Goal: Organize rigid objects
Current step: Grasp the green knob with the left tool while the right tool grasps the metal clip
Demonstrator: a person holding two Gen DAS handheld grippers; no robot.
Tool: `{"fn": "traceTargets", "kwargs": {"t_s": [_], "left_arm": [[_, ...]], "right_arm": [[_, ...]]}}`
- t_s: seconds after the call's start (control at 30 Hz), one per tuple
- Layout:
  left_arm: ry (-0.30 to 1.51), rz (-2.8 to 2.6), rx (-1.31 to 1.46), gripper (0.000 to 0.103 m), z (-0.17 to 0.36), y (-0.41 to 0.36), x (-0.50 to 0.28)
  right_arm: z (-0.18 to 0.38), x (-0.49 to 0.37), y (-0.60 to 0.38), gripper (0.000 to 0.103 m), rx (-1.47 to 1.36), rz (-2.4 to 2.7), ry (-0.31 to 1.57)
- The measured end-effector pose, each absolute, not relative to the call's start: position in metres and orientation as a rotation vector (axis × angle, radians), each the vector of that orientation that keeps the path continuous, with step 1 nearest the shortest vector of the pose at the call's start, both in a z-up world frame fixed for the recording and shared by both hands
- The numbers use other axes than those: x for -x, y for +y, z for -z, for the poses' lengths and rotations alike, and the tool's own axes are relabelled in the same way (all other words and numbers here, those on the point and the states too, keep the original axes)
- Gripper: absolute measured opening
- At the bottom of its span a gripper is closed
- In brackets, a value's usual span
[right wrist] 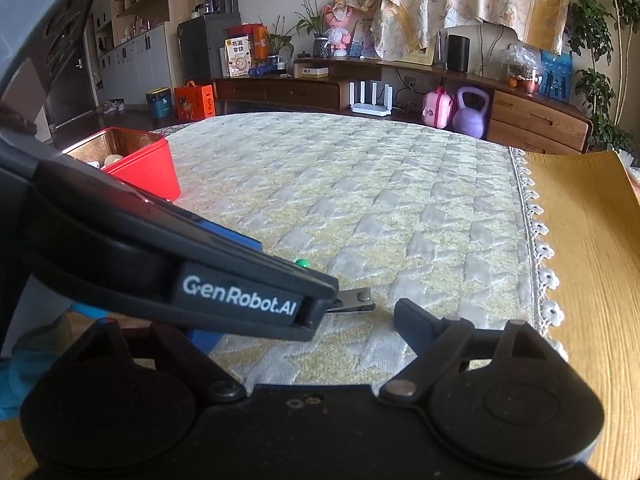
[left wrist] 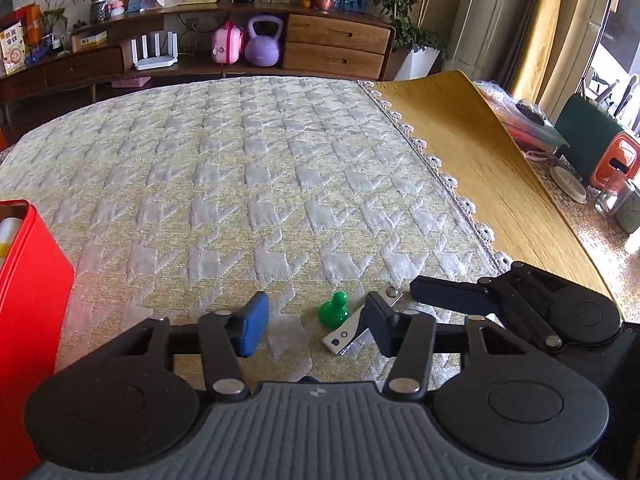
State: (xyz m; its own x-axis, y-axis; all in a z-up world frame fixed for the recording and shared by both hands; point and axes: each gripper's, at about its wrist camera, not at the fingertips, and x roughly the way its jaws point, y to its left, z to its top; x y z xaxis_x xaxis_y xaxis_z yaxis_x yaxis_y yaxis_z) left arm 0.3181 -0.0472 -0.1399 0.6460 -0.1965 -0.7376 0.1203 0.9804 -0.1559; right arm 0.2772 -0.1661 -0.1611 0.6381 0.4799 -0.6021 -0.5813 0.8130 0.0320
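A green pawn-shaped piece stands on the quilted cloth between the fingers of my open left gripper. A silver nail clipper lies just right of the pawn, partly under the left gripper's right finger. My right gripper is open. Its right finger is in plain view; the left gripper's body crosses in front and hides its left finger. The clipper's tip and the pawn's top show in the right wrist view.
A red tin box with items inside stands at the left. The quilted cloth's lace edge borders a yellow mat. Jars and containers sit at the far right. A sideboard stands behind.
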Motion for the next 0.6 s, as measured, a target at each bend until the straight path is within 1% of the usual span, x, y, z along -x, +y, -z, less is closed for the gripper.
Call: {"fn": "traceTargets", "kwargs": {"t_s": [0.03, 0.07, 0.13, 0.17, 0.23, 0.27, 0.33, 0.43, 0.47, 0.6], "left_arm": [[0.846, 0.182, 0.099, 0.043, 0.14, -0.047, -0.318], [0.844, 0.183, 0.1, 0.041, 0.14, -0.046, -0.318], [0.84, 0.19, 0.102, 0.032, 0.14, -0.047, -0.317], [0.838, 0.194, 0.103, 0.032, 0.14, -0.048, -0.317], [0.833, 0.207, 0.101, 0.024, 0.14, -0.05, -0.317], [0.831, 0.212, 0.101, 0.022, 0.139, -0.051, -0.317], [0.832, 0.217, 0.101, 0.014, 0.138, -0.054, -0.318], [0.833, 0.215, 0.089, 0.009, 0.137, -0.056, -0.319], [0.834, 0.218, 0.091, 0.009, 0.137, -0.056, -0.319], [0.839, 0.189, 0.091, 0.008, 0.136, -0.047, -0.314]], "right_arm": [[0.161, -0.277, -0.166, 0.088, 0.17, -0.611, 0.634], [0.16, -0.278, -0.165, 0.086, 0.17, -0.612, 0.633], [0.16, -0.278, -0.163, 0.082, 0.184, -0.602, 0.63], [0.16, -0.277, -0.162, 0.08, 0.19, -0.598, 0.627], [0.159, -0.278, -0.16, 0.076, 0.191, -0.595, 0.624], [0.159, -0.278, -0.16, 0.074, 0.189, -0.591, 0.623], [0.158, -0.278, -0.16, 0.068, 0.185, -0.582, 0.619], [0.158, -0.277, -0.16, 0.057, 0.189, -0.56, 0.609], [0.157, -0.277, -0.161, 0.056, 0.184, -0.558, 0.609], [0.157, -0.271, -0.162, 0.056, 0.187, -0.538, 0.608]]}}
